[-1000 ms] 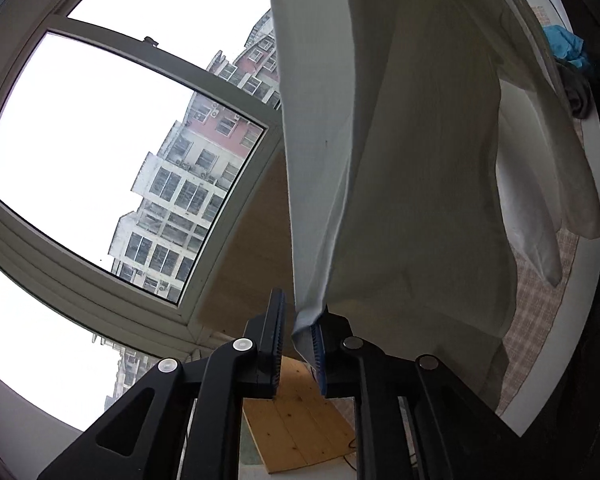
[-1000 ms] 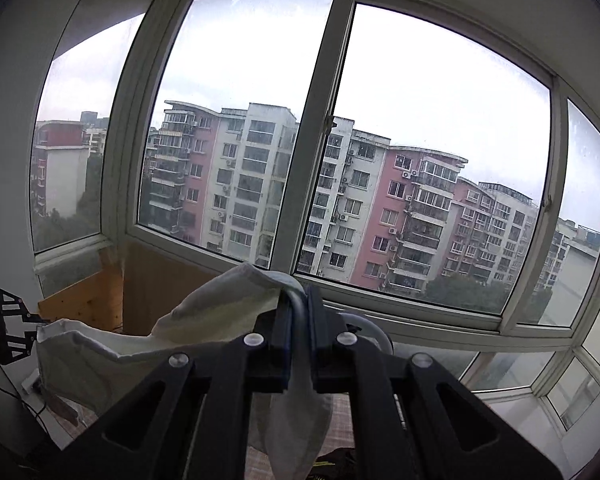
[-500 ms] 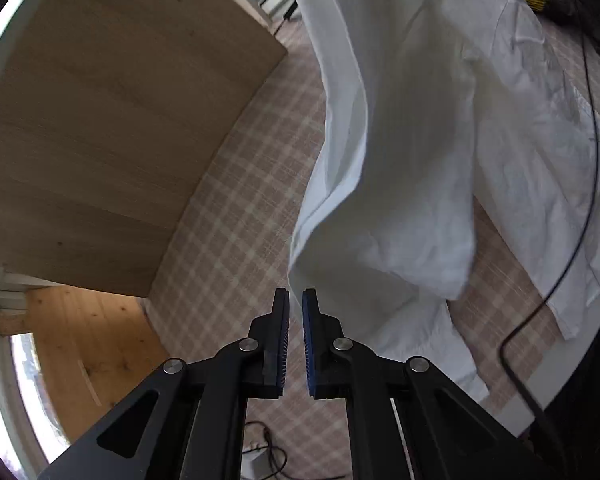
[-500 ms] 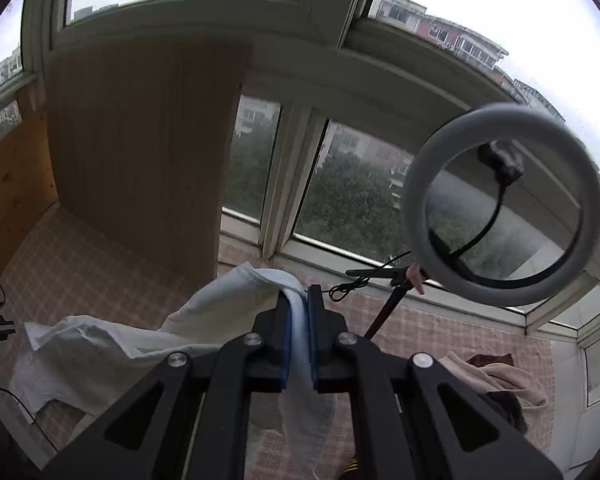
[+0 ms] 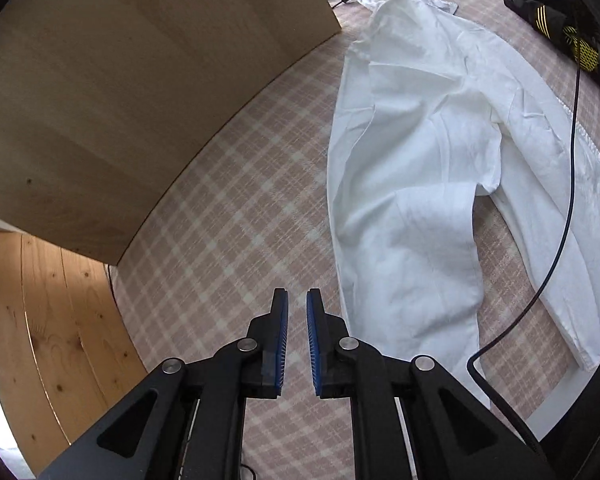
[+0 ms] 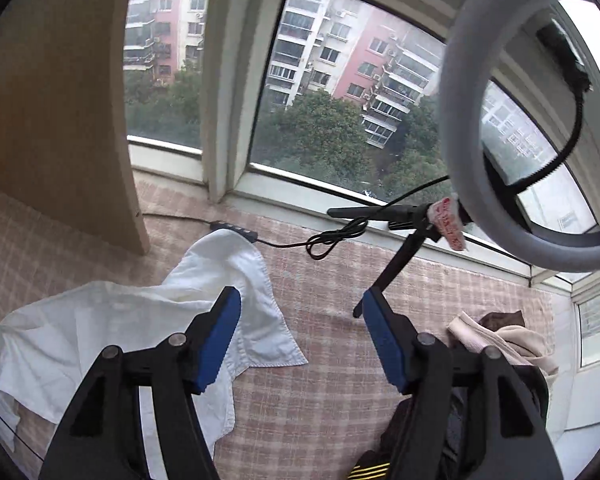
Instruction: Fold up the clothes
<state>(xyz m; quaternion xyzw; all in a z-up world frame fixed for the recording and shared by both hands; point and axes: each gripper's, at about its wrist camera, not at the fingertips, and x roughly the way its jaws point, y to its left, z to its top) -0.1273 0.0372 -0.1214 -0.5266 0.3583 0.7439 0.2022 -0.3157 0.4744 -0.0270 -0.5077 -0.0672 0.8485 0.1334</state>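
- The white shirt (image 5: 428, 168) lies spread and rumpled on the checked counter (image 5: 236, 216), free of both claws.
- The left claw (image 5: 297, 304) hovers over bare checked cloth just beside the shirt's near hem; its blue pads are nearly together with a thin gap between them, holding nothing.
- The right claw (image 6: 300, 312) is spread wide and empty, its left finger (image 6: 216, 340) in front of the shirt (image 6: 112, 328).
- Beyond the shirt stands a wooden panel (image 5: 132, 80).
- A black cable (image 5: 568, 184) crosses the shirt.
- A ring light (image 6: 500, 128) stands near the shirt's far end, with a pile of dark and beige clothes (image 6: 496, 340) further off.
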